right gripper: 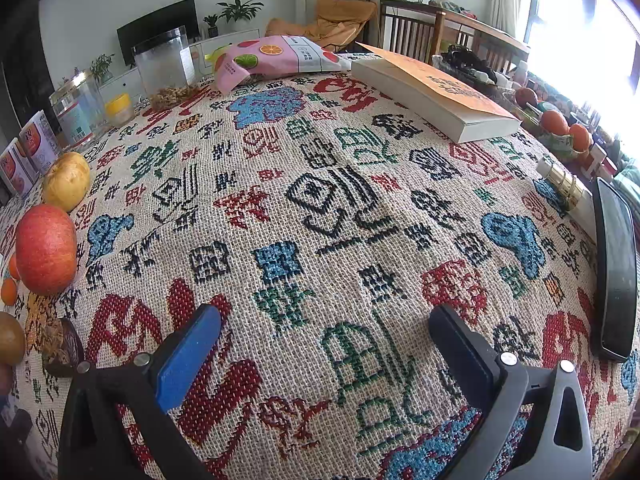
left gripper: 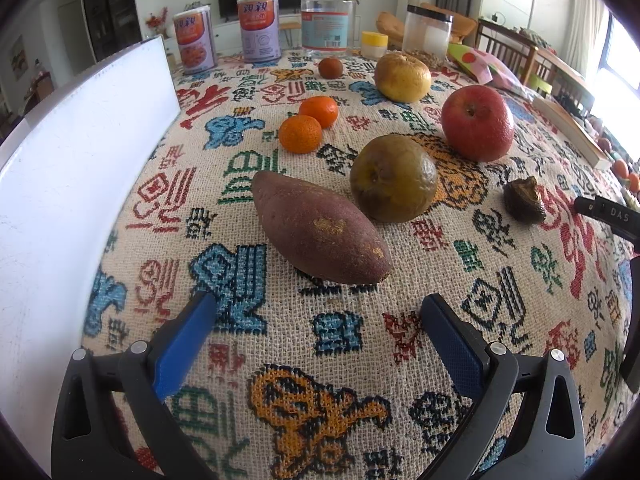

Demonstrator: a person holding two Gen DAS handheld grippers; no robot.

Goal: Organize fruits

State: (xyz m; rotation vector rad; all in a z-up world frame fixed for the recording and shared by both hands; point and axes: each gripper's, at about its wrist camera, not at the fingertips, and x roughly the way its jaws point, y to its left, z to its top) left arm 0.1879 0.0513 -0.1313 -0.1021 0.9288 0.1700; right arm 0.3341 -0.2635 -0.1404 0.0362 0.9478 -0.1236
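My left gripper (left gripper: 318, 322) has its fingers spread and empty above the patterned counter (left gripper: 320, 360), with the sweet potato (left gripper: 318, 228) just beyond them. Behind the sweet potato sit a greenish fruit (left gripper: 393, 178), a red apple (left gripper: 477, 122) and two tangerines (left gripper: 308, 122). My right gripper (right gripper: 324, 338) is also spread wide over bare cloth, well apart from that apple at its left.

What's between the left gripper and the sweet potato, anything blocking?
Nothing visible. The left gripper is open, and only bare tablecloth lies between its fingers and the sweet potato. The greenish-brown fruit sits beyond the potato, to its right, not in the approach path.
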